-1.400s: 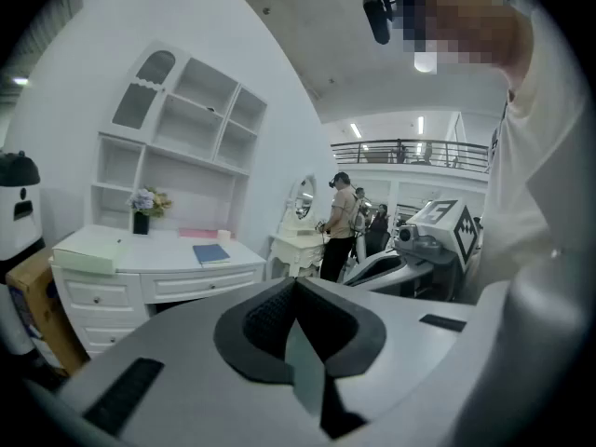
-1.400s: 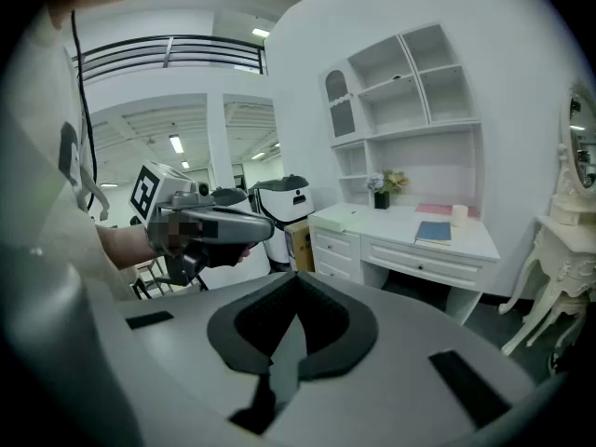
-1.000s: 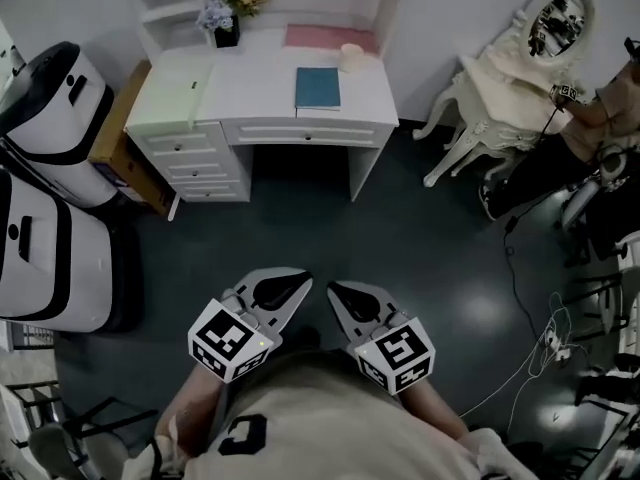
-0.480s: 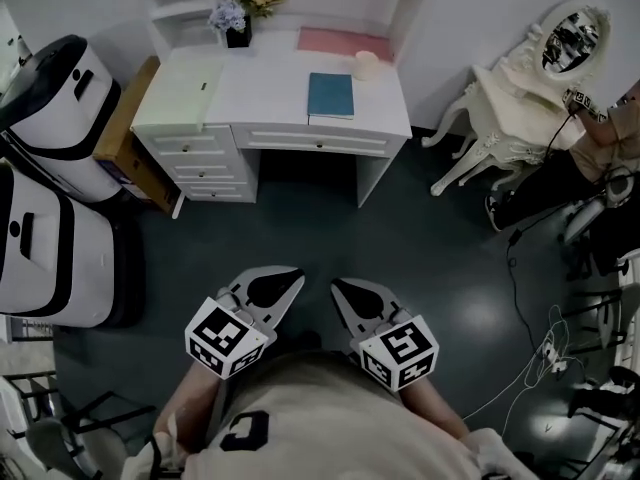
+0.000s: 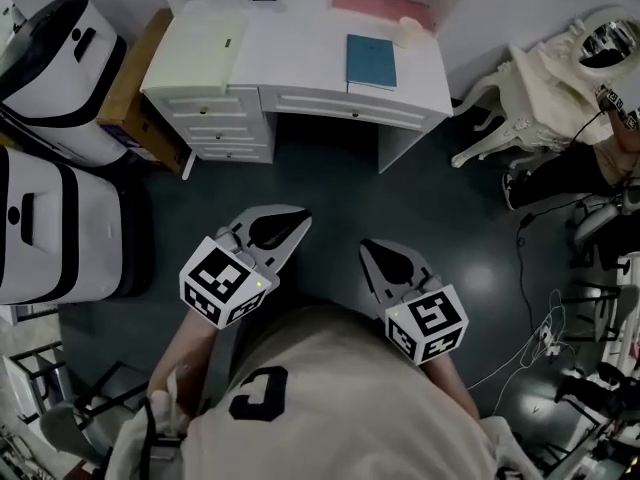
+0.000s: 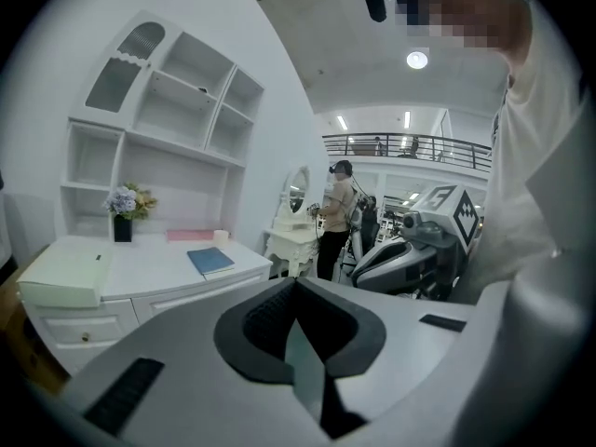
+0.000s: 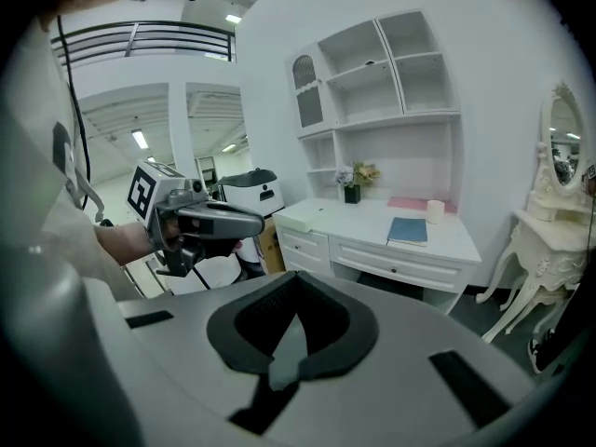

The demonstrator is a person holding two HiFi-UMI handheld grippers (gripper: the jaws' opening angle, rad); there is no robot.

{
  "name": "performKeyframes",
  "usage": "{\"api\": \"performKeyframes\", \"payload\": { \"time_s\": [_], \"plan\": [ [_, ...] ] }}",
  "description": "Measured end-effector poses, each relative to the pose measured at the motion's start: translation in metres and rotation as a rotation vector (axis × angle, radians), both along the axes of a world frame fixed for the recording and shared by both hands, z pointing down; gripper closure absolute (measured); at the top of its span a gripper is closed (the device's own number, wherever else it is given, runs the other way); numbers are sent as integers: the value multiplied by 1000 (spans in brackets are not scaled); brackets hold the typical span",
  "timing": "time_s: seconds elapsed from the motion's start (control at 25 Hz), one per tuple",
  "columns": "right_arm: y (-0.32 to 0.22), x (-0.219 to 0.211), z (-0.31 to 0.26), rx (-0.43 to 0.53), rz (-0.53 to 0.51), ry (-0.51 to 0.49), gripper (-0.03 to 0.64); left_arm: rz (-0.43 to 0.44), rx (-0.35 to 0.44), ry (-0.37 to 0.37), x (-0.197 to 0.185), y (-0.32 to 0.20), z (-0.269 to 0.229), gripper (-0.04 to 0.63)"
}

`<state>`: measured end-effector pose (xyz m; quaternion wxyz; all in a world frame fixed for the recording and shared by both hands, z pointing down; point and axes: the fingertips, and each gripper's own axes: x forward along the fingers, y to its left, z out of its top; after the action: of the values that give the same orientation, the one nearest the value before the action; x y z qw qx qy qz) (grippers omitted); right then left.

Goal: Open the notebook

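A closed blue notebook (image 5: 371,61) lies on the right part of the white desk (image 5: 300,48), far ahead of both grippers. It also shows in the left gripper view (image 6: 210,261) and the right gripper view (image 7: 408,231). My left gripper (image 5: 287,220) is held in front of the body over the dark floor, its jaws shut with nothing in them (image 6: 296,282). To its right, my right gripper (image 5: 380,253) is held the same way, jaws together and empty (image 7: 296,276). Each gripper sees the other beside it.
Large white machines (image 5: 50,218) and a cardboard box (image 5: 130,88) stand left of the desk. A white vanity with a mirror (image 5: 560,78) is at the right, with cables (image 5: 540,338) on the floor. The desk also holds a pale box (image 5: 200,53), a cup (image 5: 410,30) and a pink sheet (image 5: 370,3).
The desk has grown larger and slid up and right in the head view as I came closer. The two grippers have drawn a little further apart. Both jaws stay shut.
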<state>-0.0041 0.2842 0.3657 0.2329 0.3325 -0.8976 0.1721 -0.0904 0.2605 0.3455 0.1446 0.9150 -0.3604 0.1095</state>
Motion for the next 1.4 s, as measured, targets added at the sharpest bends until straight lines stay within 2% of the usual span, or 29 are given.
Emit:
{"api": "performKeyframes", "payload": {
  "time_s": [0.12, 0.24, 0.4, 0.52, 0.68, 0.8, 0.96, 1.24, 1.4],
  "plan": [
    [-10, -16, -1, -3, 17, 6, 595, 27, 7, -49, -18, -10, 4, 581],
    [-23, -26, -4, 9, 36, 18, 595, 48, 28, -63, -31, -22, 3, 581],
    [-32, -42, -2, 10, 40, 28, 595, 66, 26, -58, -48, -32, 5, 581],
    [-39, -56, -1, 11, 43, 36, 595, 75, -5, -49, -59, -35, 14, 581],
    [-45, -78, 5, -2, 30, 59, 595, 87, -48, 13, -72, -32, 23, 581],
    [-48, -88, 6, -4, 13, 89, 595, 97, -63, 57, -74, -35, 25, 581],
    [-54, -90, 8, -11, 28, 104, 595, 111, -56, 64, -73, -45, 27, 581],
    [-64, -92, 11, -14, 40, 105, 595, 137, -53, 28, -68, -53, 34, 581],
    [-70, -92, 7, -1, 18, 94, 595, 122, -45, 16, -66, -59, 30, 581]
  ]
}}
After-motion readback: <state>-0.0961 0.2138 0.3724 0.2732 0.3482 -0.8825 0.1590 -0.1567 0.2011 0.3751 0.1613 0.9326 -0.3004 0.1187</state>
